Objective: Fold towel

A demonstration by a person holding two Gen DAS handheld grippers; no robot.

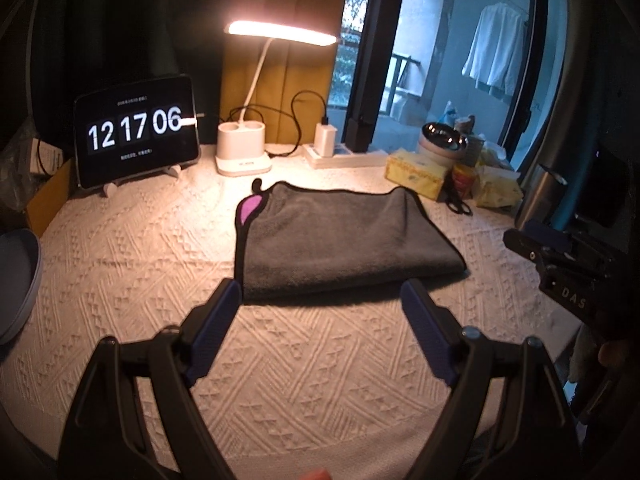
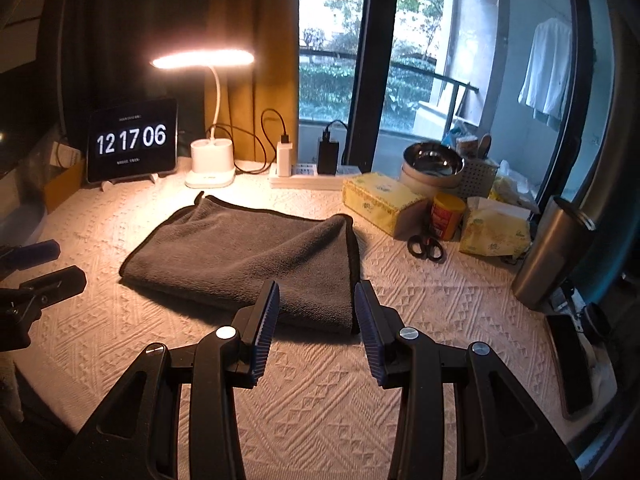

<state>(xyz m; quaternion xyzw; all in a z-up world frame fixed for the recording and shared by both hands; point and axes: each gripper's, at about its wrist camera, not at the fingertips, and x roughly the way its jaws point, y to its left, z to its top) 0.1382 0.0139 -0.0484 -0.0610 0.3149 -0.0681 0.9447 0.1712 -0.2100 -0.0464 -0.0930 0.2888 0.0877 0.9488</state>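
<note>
A dark grey towel [image 1: 340, 236] with black edging lies folded on the white textured cloth; a purple corner [image 1: 250, 210] shows at its far left. It also shows in the right wrist view [image 2: 248, 256]. My left gripper [image 1: 322, 296] is open and empty, just short of the towel's near edge. My right gripper [image 2: 316, 296] is open and empty, with its fingertips at the towel's near right corner. The right gripper also appears at the right of the left wrist view [image 1: 560, 264].
At the back stand a tablet clock [image 1: 136, 140], a lit desk lamp [image 1: 244, 148] and a power strip [image 2: 308, 178]. To the right are tissue boxes [image 2: 380, 204], a red can [image 2: 446, 216], scissors [image 2: 426, 246], bowls [image 2: 432, 168] and a steel tumbler [image 2: 548, 252].
</note>
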